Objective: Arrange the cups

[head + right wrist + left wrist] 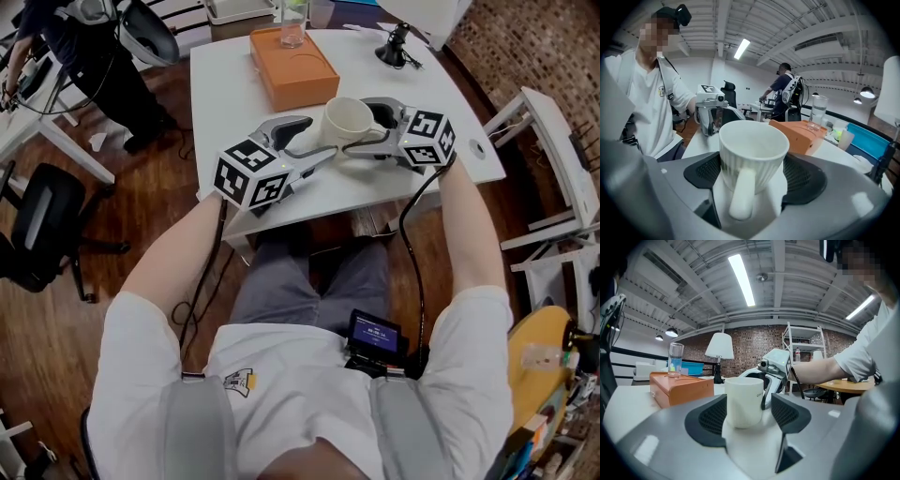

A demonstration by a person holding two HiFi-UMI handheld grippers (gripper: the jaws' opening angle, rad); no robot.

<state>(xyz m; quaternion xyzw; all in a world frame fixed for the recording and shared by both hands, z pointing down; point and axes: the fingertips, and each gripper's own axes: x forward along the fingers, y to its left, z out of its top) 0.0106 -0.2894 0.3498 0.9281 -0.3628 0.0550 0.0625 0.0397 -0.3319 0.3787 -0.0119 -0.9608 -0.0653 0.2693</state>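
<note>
A white ribbed mug (349,120) stands on the white table (225,94) near its front edge, between the two grippers. My right gripper (356,125) reaches in from the right. In the right gripper view both pads lie against the mug (752,154), whose handle points back at the camera. My left gripper (317,139) comes in from the left, its fingertips on either side of the mug (744,401). A gap shows beside its right pad (787,413). In the left gripper view, the right gripper (776,369) sits just behind the mug.
An orange box (291,66) with a clear glass (292,28) on it sits behind the mug. A black lamp base (394,52) stands at the table's far right. A black office chair (37,234) and another person (84,47) are to the left, and a white rack (553,169) is to the right.
</note>
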